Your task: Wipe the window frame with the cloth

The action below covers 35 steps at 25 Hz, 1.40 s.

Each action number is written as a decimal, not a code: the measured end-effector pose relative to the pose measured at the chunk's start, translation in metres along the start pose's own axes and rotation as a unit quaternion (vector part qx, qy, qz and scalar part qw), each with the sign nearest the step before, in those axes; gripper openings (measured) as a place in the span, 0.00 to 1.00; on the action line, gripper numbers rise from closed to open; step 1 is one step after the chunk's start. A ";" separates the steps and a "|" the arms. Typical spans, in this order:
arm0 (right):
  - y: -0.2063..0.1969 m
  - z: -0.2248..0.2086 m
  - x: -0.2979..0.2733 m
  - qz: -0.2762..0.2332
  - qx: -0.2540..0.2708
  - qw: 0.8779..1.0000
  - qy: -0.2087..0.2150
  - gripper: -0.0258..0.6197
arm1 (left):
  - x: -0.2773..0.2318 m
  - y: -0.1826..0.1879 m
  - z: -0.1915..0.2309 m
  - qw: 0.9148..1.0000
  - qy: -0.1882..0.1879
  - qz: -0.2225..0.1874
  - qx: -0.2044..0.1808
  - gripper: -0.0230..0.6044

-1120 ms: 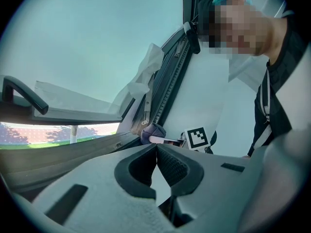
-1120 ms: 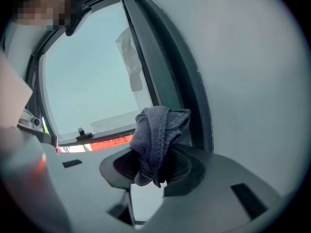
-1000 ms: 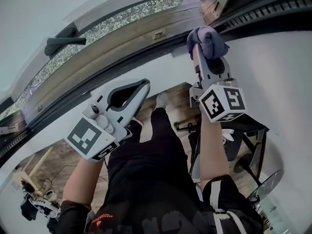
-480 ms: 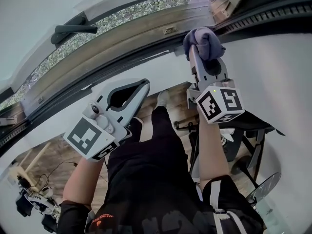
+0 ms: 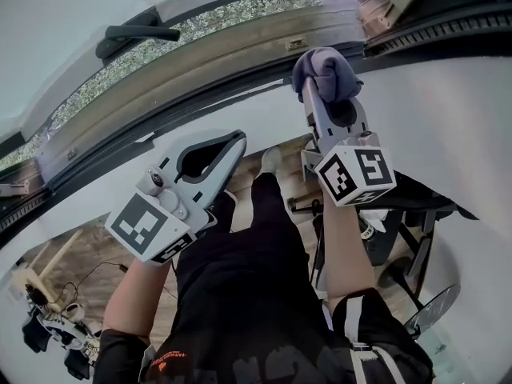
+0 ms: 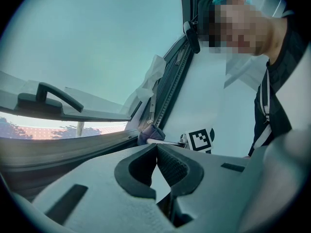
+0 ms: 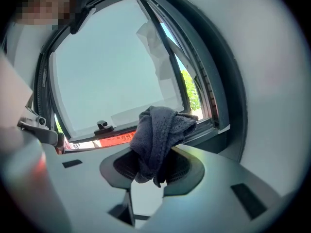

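Now the cloth (image 5: 324, 70), clamped tight in the right gripper (image 7: 151, 165), has been slid leftward along the window frame (image 5: 200, 72) toward its small metal plate (image 5: 298, 43), so wiping is judged under way, while the left gripper (image 6: 156, 155) is held closed and empty below.

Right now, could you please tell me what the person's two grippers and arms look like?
The left gripper and right gripper are light grey plastic with dark ribbed pads inside curved jaws. Each carries a white cube printed with black square markers. The person wears black short sleeves.
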State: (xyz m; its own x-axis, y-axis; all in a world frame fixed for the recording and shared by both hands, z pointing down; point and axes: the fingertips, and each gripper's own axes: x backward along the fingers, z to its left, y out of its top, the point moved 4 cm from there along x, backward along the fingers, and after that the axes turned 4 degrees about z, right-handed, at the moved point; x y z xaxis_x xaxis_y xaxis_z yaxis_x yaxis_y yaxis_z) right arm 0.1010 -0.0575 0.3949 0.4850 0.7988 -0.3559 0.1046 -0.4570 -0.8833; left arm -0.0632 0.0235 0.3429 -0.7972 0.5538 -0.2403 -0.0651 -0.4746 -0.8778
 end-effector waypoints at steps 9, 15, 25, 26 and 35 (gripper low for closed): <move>-0.009 0.031 -0.006 0.009 0.005 1.000 0.018 0.22 | 0.026 -0.003 0.006 1.000 0.010 -0.007 0.002 0.07; -0.016 0.054 -0.010 0.019 0.012 0.999 0.035 0.22 | 0.040 -0.005 0.010 1.000 0.019 -0.012 0.003 0.07; -0.017 0.078 -0.010 0.045 0.027 0.996 0.068 0.22 | 0.043 0.007 0.006 0.999 0.023 -0.024 0.000 0.07; -0.013 0.076 -0.008 0.041 0.029 0.997 0.066 0.22 | 0.041 0.011 0.005 0.999 0.022 -0.027 -0.003 0.07; 0.062 0.039 0.014 -0.019 0.051 0.998 0.031 0.22 | 0.013 0.056 -0.010 0.998 -0.003 -0.054 -0.037 0.07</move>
State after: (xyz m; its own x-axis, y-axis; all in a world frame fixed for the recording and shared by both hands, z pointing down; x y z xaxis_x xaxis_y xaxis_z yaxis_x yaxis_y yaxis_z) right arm 0.0808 -0.0597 0.3231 0.5352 0.7876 -0.3054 0.0369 -0.3830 -0.9230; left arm -0.0714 0.0113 0.2868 -0.7909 0.5957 -0.1401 -0.1072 -0.3602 -0.9267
